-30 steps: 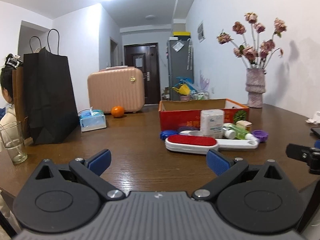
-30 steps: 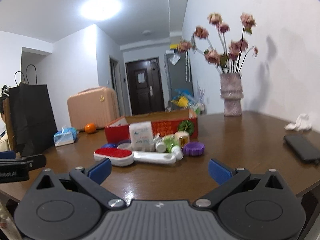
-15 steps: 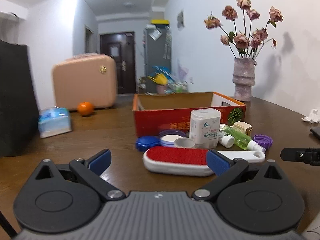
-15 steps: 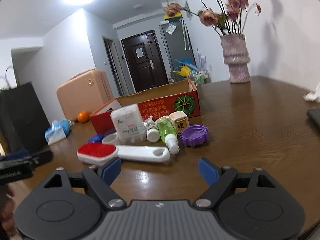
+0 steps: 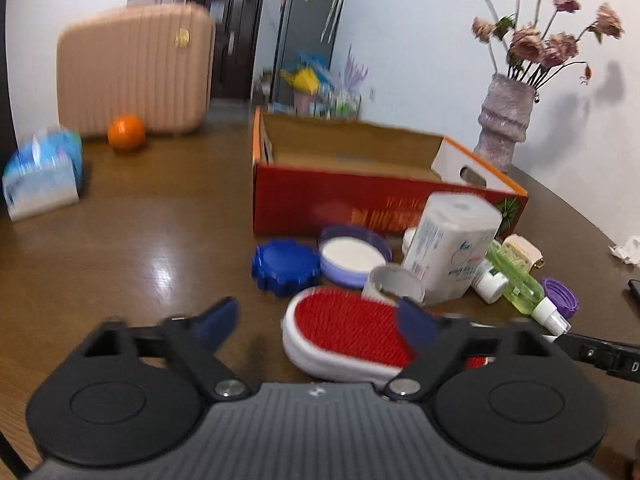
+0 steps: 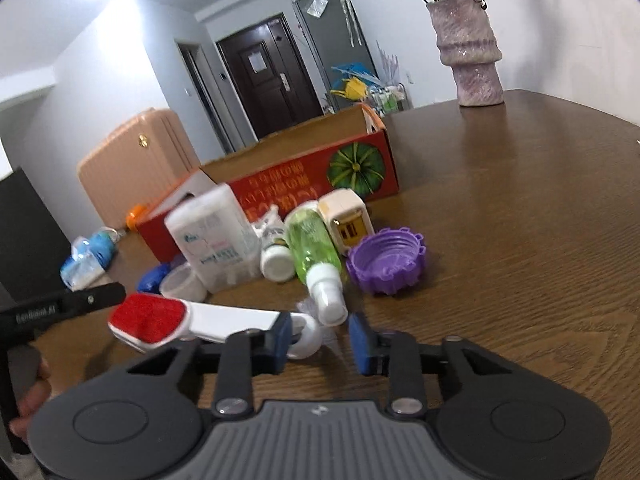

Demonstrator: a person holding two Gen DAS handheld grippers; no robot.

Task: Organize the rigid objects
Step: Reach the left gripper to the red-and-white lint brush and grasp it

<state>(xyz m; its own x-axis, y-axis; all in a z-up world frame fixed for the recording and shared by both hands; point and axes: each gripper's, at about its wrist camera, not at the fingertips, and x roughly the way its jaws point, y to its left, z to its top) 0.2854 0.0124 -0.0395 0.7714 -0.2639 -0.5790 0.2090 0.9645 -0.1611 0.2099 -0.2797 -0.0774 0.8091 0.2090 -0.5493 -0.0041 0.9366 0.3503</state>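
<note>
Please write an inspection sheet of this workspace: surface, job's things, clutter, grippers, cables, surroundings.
Surface: brown wooden table.
Job's things: red cardboard box, open; in front of it lint brush, white container, green spray bottle, purple cap, blue cap.
Clutter: tissue pack, orange.
Grippers: left gripper and right gripper, jaws open, holding nothing.
Cables: nothing seen.
Surroundings: vase with flowers, pink suitcase, dark door.

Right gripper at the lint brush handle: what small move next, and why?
Probably ease the right gripper slightly forward and close. It is open, with the ring end of the lint brush handle between its fingers, not yet clamped. The open red box behind the clutter looks like the likely destination. The left gripper is open too, holding nothing.
</note>
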